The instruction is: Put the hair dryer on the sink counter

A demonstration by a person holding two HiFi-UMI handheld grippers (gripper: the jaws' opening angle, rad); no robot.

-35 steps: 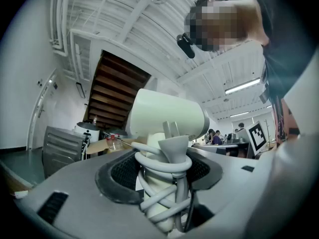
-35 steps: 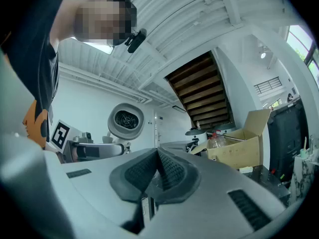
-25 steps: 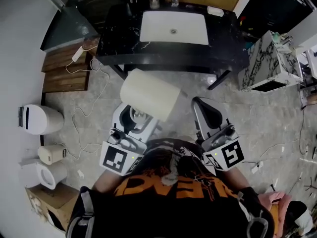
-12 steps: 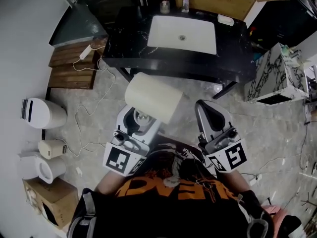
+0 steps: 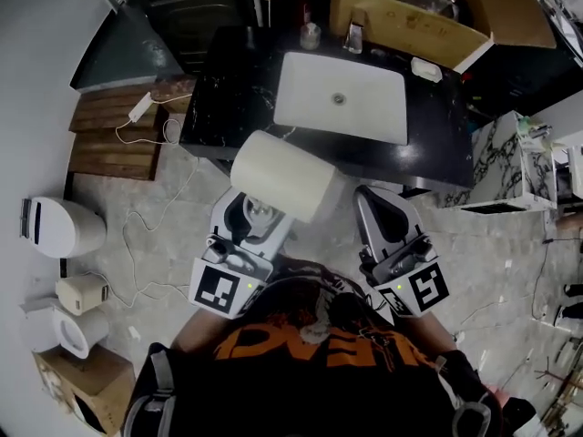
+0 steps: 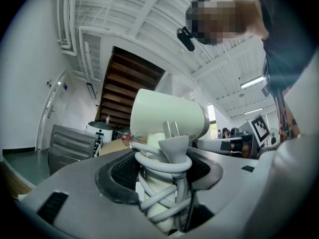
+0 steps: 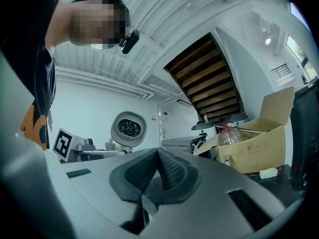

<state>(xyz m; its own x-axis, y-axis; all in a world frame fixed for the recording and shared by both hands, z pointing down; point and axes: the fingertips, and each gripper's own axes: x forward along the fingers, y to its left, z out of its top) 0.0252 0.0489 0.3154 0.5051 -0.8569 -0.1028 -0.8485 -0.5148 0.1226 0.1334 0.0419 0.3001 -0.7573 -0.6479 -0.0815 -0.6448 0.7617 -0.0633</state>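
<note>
Tongs, left: our left tongs (image 6: 162, 183) are clamped at middling width on the handle of the hair dryer (image 6: 169, 116). Its cord (image 6: 160, 158) is wound round that handle, and the plug (image 6: 172, 146) is tucked on top.
Tongs, right: our right tongs (image 7: 155, 171) are pressed together on nothing, level beside the left.
Dryer's place: in the air before our chest, barrel lying crosswise. In the head view it appears over the near edge of the table (image 5: 228, 98), and it touches no surface.
Progress: we judge the pick-up done and the carry nearly over. What is left is to reach forward, lower the dryer onto bare black top, and let go.
Landing spots: the strip left of the white basin (image 5: 342, 98) looks free. The strip right of it holds a small white dish (image 5: 425, 69).
In the way: the basin takes the middle. A faucet (image 5: 353, 36) and a small bottle (image 5: 311, 36) stand behind it, with an open cardboard box (image 5: 410, 16) beyond them.
Around us: a white cable (image 5: 137, 235) trails over the floor (image 5: 510, 235) at our left, near wooden boards (image 5: 114, 139) and a white bin (image 5: 55, 226). None of it lies between us and the table.
</note>
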